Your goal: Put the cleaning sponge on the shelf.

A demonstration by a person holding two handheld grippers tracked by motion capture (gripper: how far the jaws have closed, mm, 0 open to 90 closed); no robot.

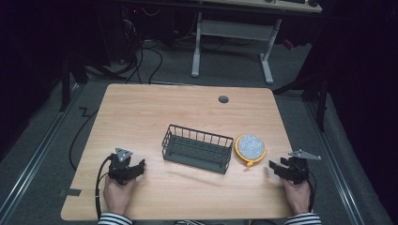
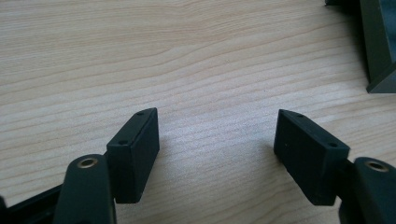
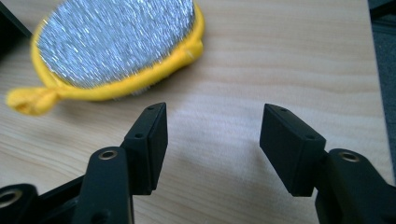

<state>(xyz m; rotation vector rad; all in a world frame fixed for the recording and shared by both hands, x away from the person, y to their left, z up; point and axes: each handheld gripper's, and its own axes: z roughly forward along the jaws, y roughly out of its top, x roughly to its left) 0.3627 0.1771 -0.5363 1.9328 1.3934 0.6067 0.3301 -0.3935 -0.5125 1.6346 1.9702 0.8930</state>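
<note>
Scrubber (image 1: 250,147), a round silver pad with a yellow rim and a small yellow loop, lies flat on the table (image 1: 141,112) just right of the basket (image 1: 197,148), close to it; whether the 2 touch cannot be told from the high view. The basket is a dark wire rack, standing upright near the middle of the table, a little toward the person's side

Right gripper (image 1: 276,168) rests low over the table, right of the basket and just to the near right of the scrubber, held in the person's right hand (image 1: 296,194). Its 2 jaws stand wide apart with bare wood between them and hold nothing. In the right gripper view the scrubber (image 3: 116,44) lies just ahead of the jaws and to their left, apart from both, its loop pointing left

Left gripper (image 1: 137,168) sits left of the basket, near the basket's near left corner but apart from it, held in the left hand (image 1: 117,194). Its 2 jaws are also spread wide over bare wood, gripping nothing. In the left gripper view a dark corner of the basket (image 2: 378,51) shows at the upper right, ahead of the jaws and clear of them

A striped sleeve (image 1: 115,219) shows at each wrist at the table's near edge
</note>
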